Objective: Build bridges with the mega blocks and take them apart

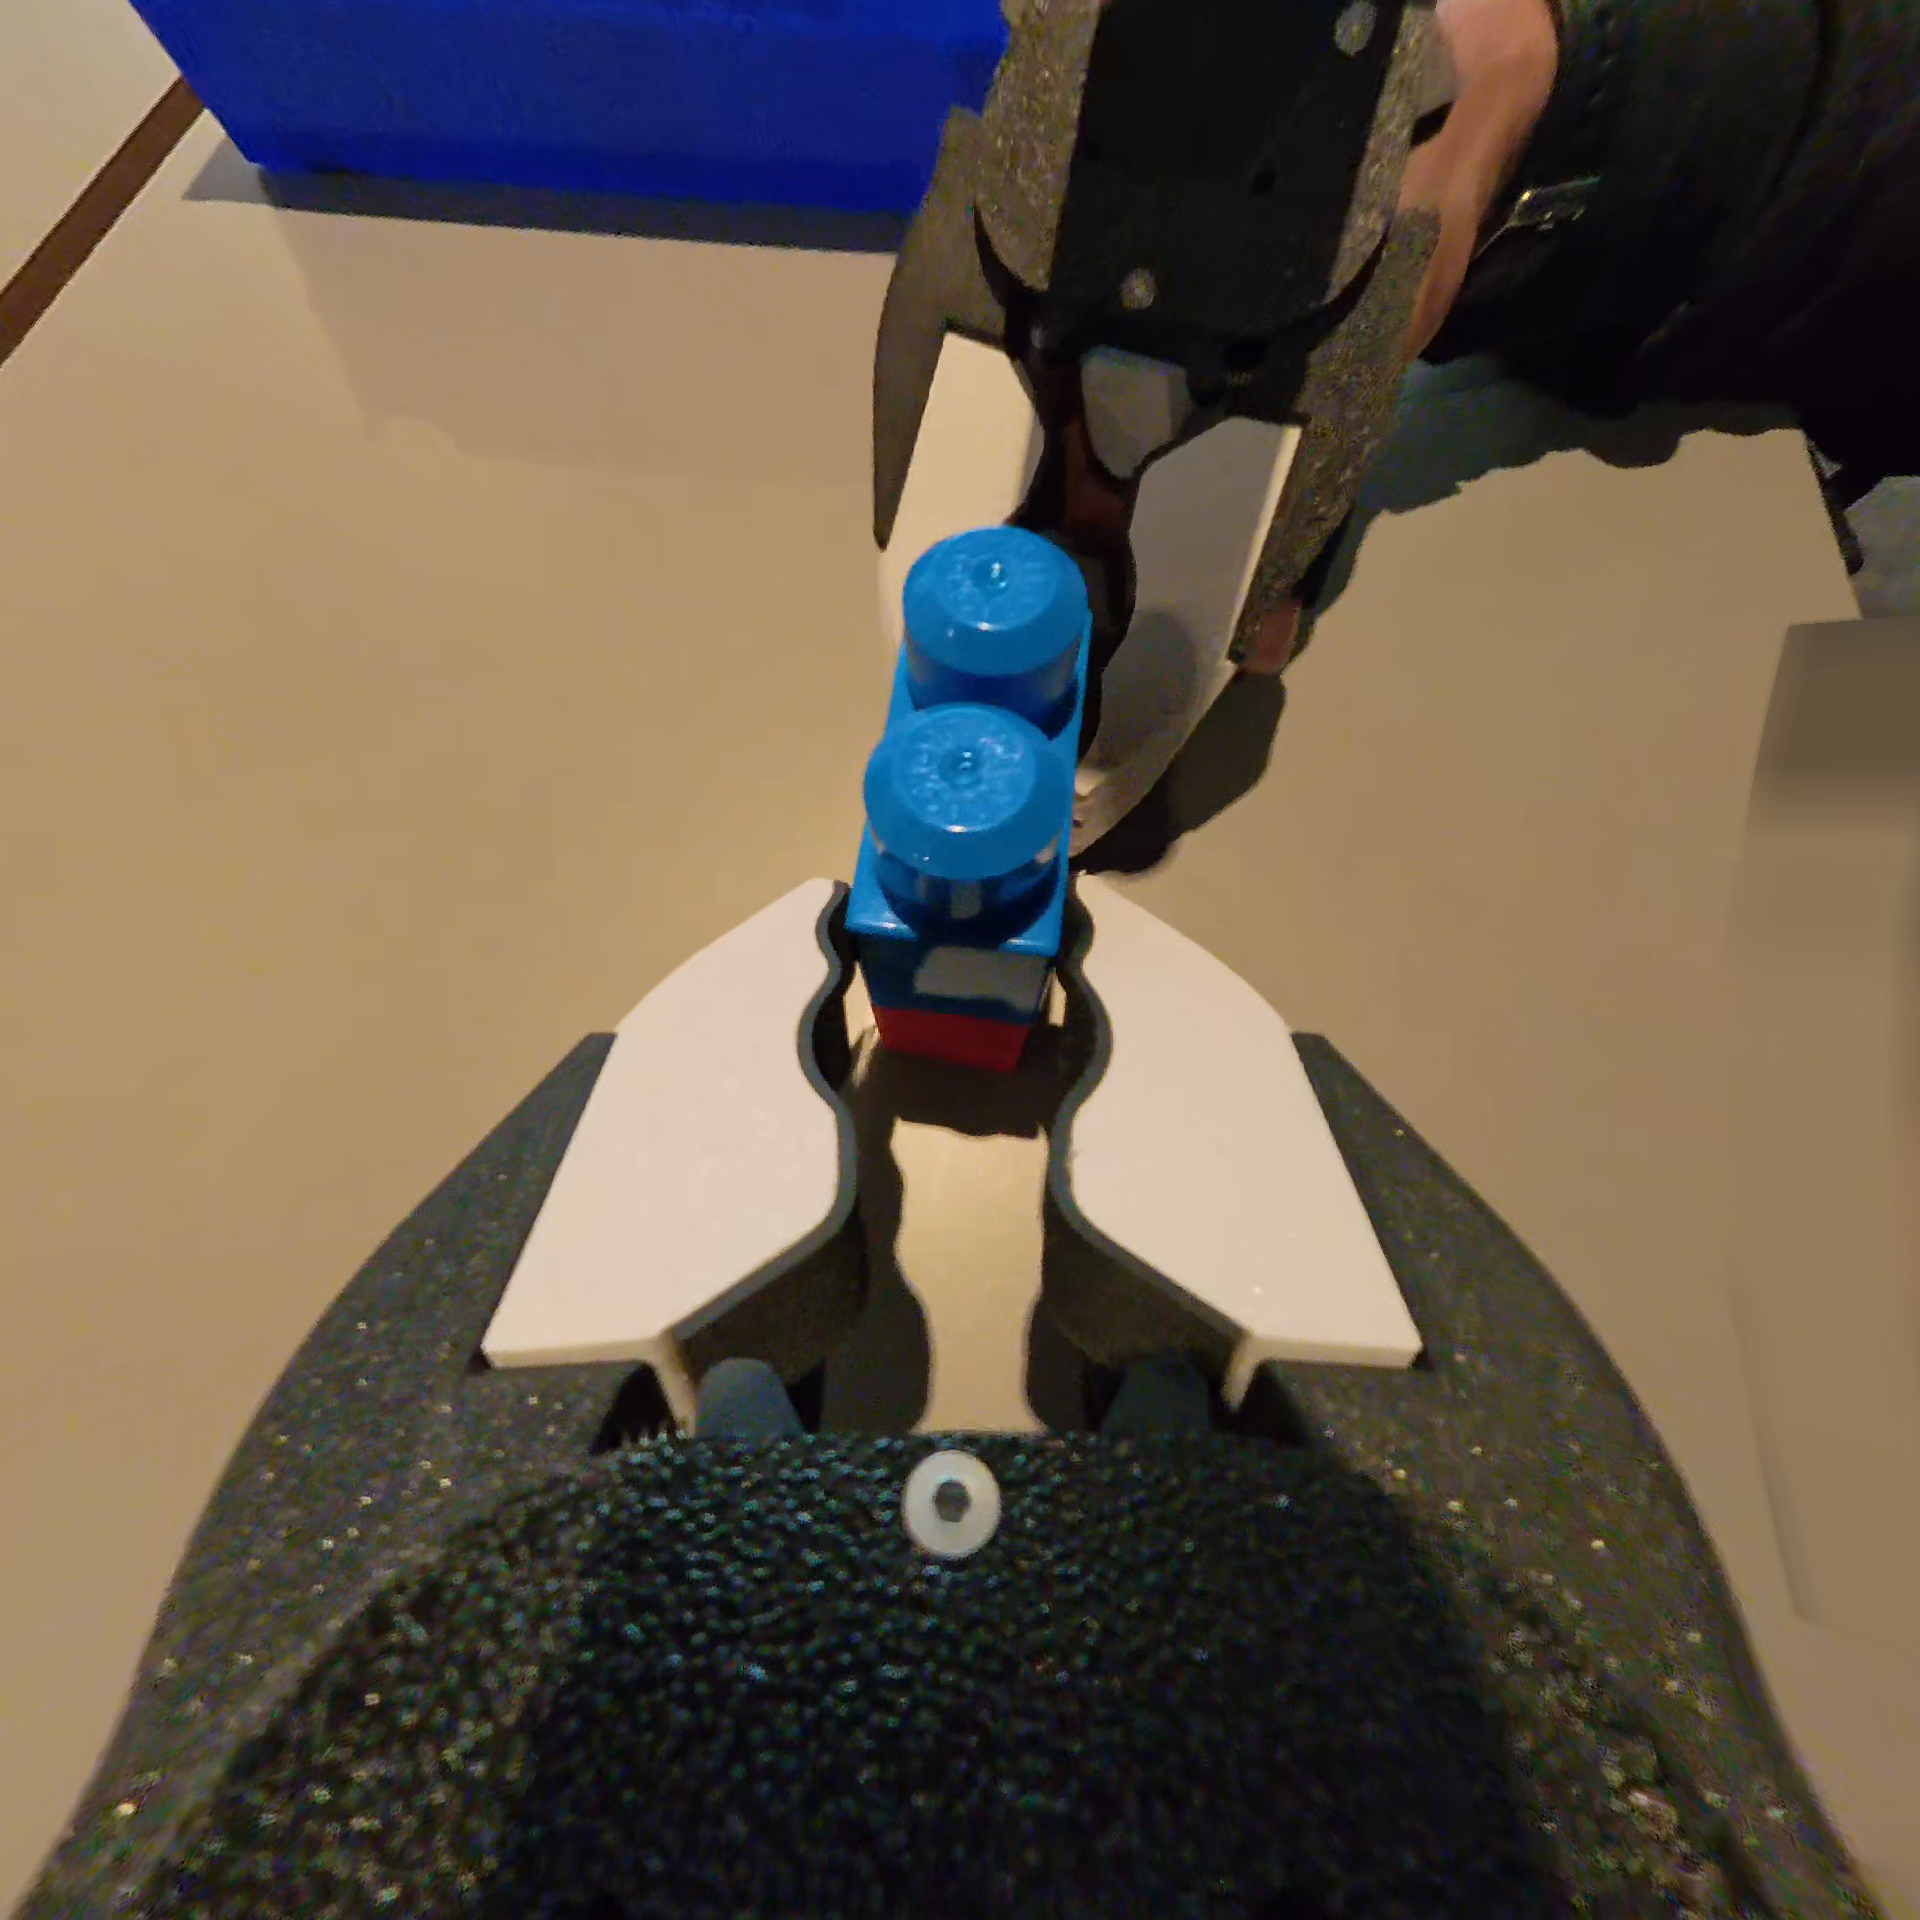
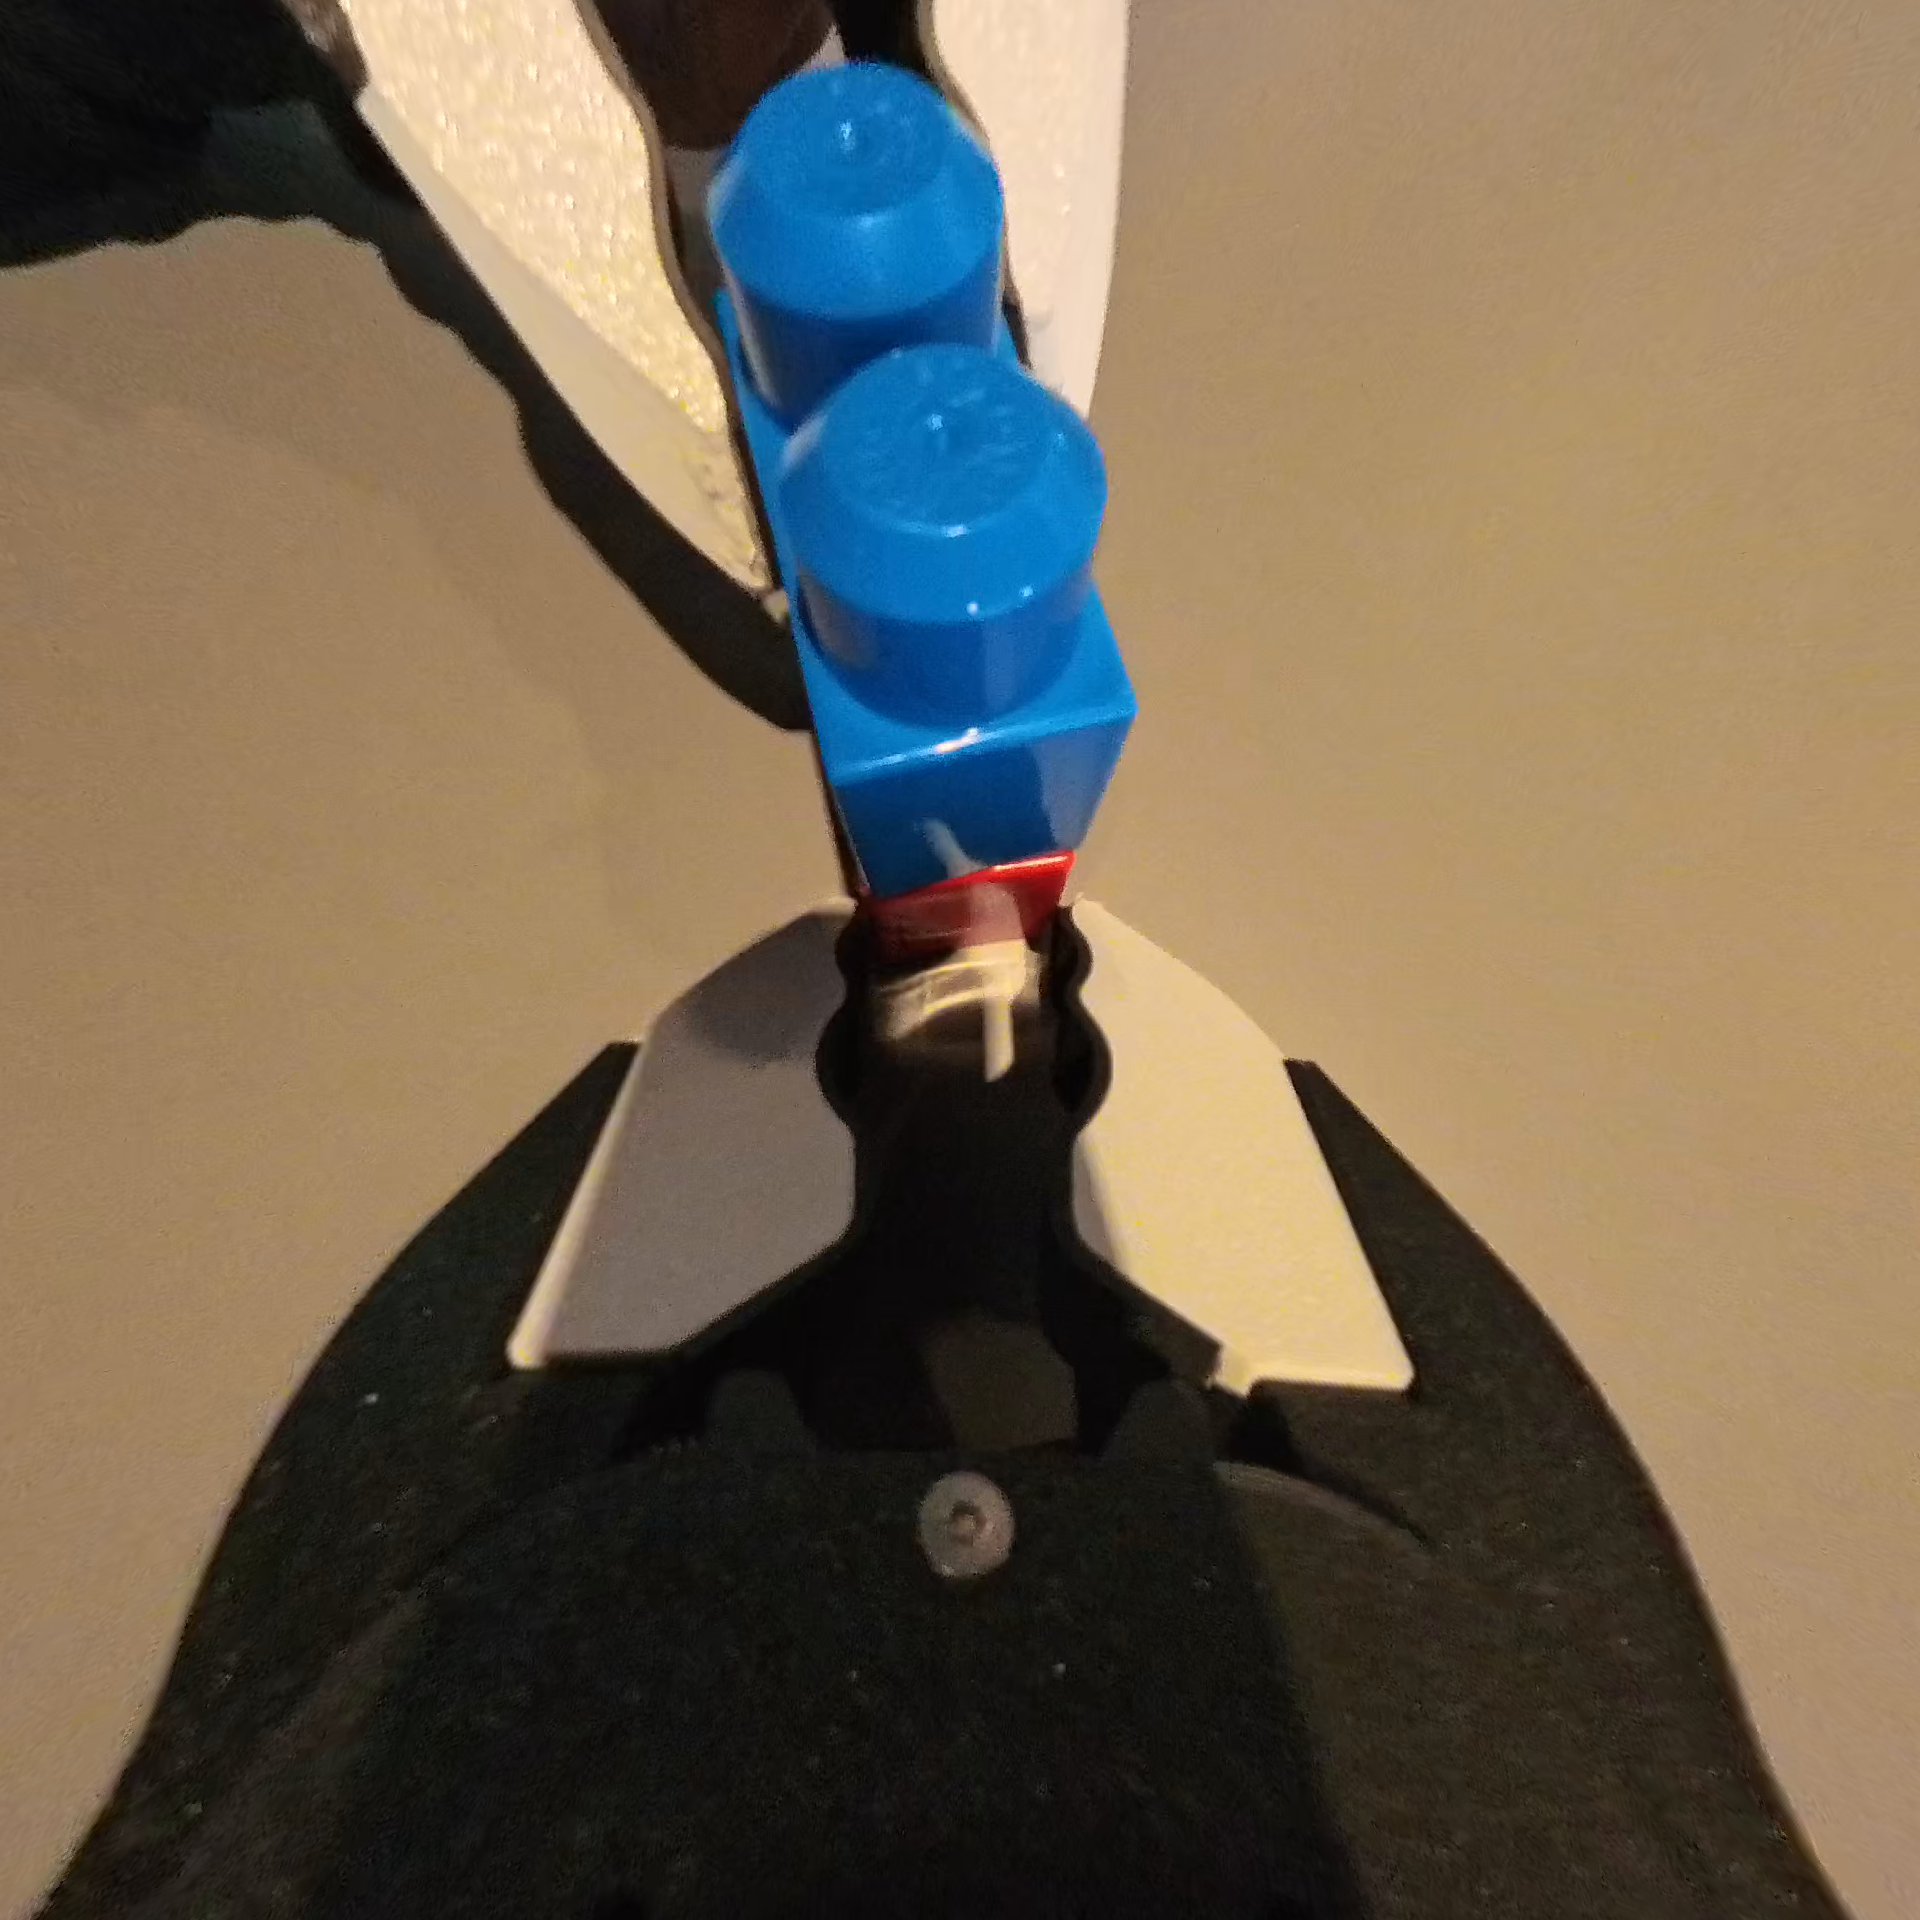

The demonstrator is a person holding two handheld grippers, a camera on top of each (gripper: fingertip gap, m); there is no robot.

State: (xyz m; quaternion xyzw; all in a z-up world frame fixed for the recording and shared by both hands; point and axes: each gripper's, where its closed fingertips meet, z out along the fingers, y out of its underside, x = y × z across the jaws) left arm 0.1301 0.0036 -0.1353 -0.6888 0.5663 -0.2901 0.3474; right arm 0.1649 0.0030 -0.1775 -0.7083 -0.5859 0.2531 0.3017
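Beige table [image 1: 416, 727], plain and matte; blue bin [image 1: 582, 94] at far edge, well apart from the work. Sleeved hand [image 1: 1496, 156] behind the far tool in left wrist view.

Left gripper [image 1: 954, 935] clenched on the near end of the blue block [image 1: 961, 821], fingers [image 1: 727, 1039] pressed to its sides. Right gripper [image 2: 961, 935] clamped lower, at the red block [image 2: 966, 904] under the blue one; something pale between its tips, blurred, not identifiable. Two-stud blue block seated on red, stack held between both tools just above or at the table; contact with the table unclear.

Likely step: pulling blue off red. Risks, as judgement: blue already tilted in right wrist view, so a twisting pull could jam the studs or snap the pair apart suddenly; shallow tip grip on red could slip, sending a block skidding across the table.
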